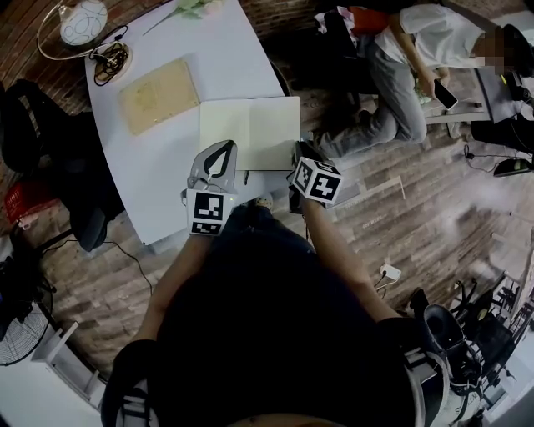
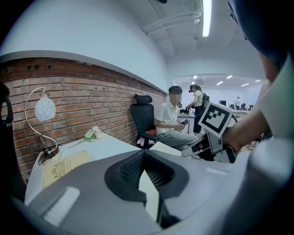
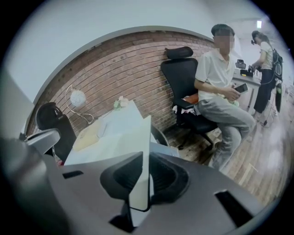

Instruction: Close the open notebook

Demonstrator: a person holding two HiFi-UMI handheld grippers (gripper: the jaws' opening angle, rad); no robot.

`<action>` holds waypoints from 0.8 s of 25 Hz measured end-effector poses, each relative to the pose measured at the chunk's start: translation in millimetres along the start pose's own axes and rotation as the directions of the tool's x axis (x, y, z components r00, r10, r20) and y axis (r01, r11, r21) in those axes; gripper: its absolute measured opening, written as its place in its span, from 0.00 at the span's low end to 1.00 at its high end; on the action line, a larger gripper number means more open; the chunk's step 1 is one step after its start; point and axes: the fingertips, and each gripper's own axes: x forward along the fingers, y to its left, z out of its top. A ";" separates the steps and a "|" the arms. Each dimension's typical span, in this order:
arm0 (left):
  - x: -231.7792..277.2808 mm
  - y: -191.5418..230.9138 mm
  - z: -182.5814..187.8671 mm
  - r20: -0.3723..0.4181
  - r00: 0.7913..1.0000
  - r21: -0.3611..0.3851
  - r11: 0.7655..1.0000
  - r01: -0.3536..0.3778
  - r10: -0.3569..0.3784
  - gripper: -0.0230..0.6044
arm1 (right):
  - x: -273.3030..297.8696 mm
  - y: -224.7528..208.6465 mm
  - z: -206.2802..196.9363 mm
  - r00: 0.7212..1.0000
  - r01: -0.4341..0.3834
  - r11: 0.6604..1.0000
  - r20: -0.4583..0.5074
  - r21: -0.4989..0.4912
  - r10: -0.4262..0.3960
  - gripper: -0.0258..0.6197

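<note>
1. An open white blank-paged notebook (image 1: 250,132) lies on the pale counter (image 1: 158,183), just ahead of both hand-held grippers.
2. The right hand-held gripper (image 3: 146,160), tilted down, pinches its right edge; the left hand-held gripper (image 2: 144,153) has its tips together, empty.

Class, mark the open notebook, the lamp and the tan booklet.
open notebook (image 1: 224,132): head view, left page.
lamp (image 1: 82,21): head view, white shade.
tan booklet (image 1: 158,94): head view, cover's middle.
</note>
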 end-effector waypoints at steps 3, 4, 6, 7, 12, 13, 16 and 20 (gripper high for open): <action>-6.6 0.6 -0.5 0.007 1.000 -0.002 1.000 -0.008 0.008 0.03 | -5.6 5.5 5.0 1.000 0.007 1.000 0.021 -0.009 -0.007 0.12; -8.7 0.5 -0.5 0.009 1.000 -0.003 1.000 -0.010 0.010 0.03 | -7.6 7.3 6.7 1.000 0.009 1.000 0.029 -0.011 -0.009 0.12; -12.8 0.8 -0.2 0.014 1.000 -0.002 1.000 -0.014 0.014 0.03 | -11.5 11.4 10.2 0.999 0.011 1.000 0.044 -0.018 -0.010 0.12; -15.0 1.1 0.2 0.017 1.000 -0.002 1.000 -0.017 0.017 0.03 | -13.4 13.5 11.9 0.999 0.012 1.000 0.050 -0.024 -0.011 0.11; -24.3 4.6 1.8 0.030 0.999 -0.004 1.000 -0.029 0.029 0.03 | -19.3 23.4 19.0 0.997 0.010 0.999 0.074 -0.041 -0.007 0.11; -26.0 5.4 1.9 0.033 0.999 -0.004 0.999 -0.033 0.033 0.03 | -20.0 25.5 20.0 0.997 0.008 0.999 0.077 -0.045 -0.005 0.11; -31.2 6.2 3.1 0.043 0.998 -0.004 0.999 -0.038 0.038 0.03 | -23.7 32.3 22.8 0.996 0.012 0.998 0.089 -0.068 -0.005 0.10; -37.3 5.3 3.9 0.054 0.998 -0.006 0.999 -0.041 0.041 0.03 | -27.6 40.1 25.7 0.994 0.023 0.994 0.104 -0.103 -0.012 0.10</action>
